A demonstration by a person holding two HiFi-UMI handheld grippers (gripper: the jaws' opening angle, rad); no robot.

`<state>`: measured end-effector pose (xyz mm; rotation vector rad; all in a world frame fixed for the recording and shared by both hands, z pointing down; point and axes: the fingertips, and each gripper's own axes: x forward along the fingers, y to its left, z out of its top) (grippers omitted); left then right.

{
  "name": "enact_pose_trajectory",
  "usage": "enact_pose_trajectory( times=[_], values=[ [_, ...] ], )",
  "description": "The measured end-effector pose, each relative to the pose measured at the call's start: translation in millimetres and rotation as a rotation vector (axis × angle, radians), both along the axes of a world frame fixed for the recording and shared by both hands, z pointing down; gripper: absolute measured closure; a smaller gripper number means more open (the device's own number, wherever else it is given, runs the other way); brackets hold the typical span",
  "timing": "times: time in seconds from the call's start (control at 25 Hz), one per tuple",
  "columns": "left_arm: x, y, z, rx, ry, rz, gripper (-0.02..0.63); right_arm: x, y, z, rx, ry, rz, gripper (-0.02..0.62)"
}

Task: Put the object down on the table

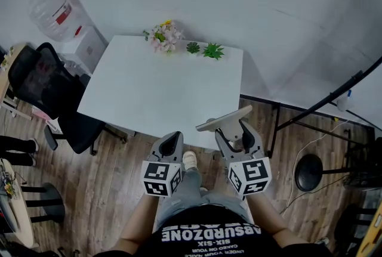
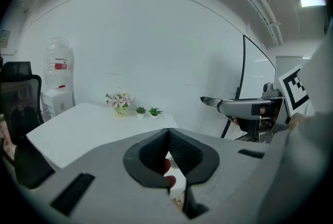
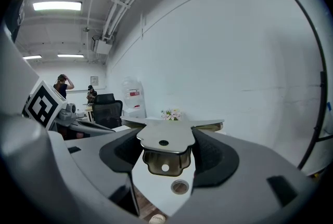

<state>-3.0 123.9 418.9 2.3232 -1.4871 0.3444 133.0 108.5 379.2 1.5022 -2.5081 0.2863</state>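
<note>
Not done yet. Thin metal plate (image 3: 164, 137) with punched holes clamped flat between the right gripper (image 1: 237, 133) pads, held roughly level. Sits lower centre in the head view, far end poking over the near edge of the white table (image 1: 149, 89). From the left gripper view, reads as up in the air, not touching the top. Judged: carry stage, with approach, lowering and release all left to do.

Left gripper (image 1: 172, 144) jaws closed tip to tip, nothing between them, idle just left of the right one, short of the table edge.

Counts:
- 1 metal plate, in hand
- 2 grippers, one loaded, one empty
- 1 table, top bare apart from the far edge
- 1 flower pot (image 1: 164, 36) at far edge, upper centre of frame
- 2 small green plants (image 1: 193, 47) (image 1: 213, 50) just right of the flowers
- 1 black office chair (image 1: 42, 80) at left of frame, beside the table
- 1 water dispenser (image 1: 65, 17), upper left
- 1 black stool (image 1: 308, 172), lower right
- 2 people far back at left in the right gripper view, too small for detail
</note>
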Motion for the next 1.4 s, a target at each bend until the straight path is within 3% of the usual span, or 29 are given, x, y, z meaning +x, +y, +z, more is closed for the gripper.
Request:
enact_pose_trajectory(
  times=[0.8,1.4],
  values=[
    [-41.9,-93.2,-0.7,-0.002,-0.003,-0.022,0.609,-35.7,-100.2,-0.6,0.0,0.01,0.0,0.307],
    [-63.8,-155.6,12.4,-0.01,0.01,0.038,0.609,-59.3,-158.7,9.9,-0.024,0.012,0.059,0.307]
  ],
)
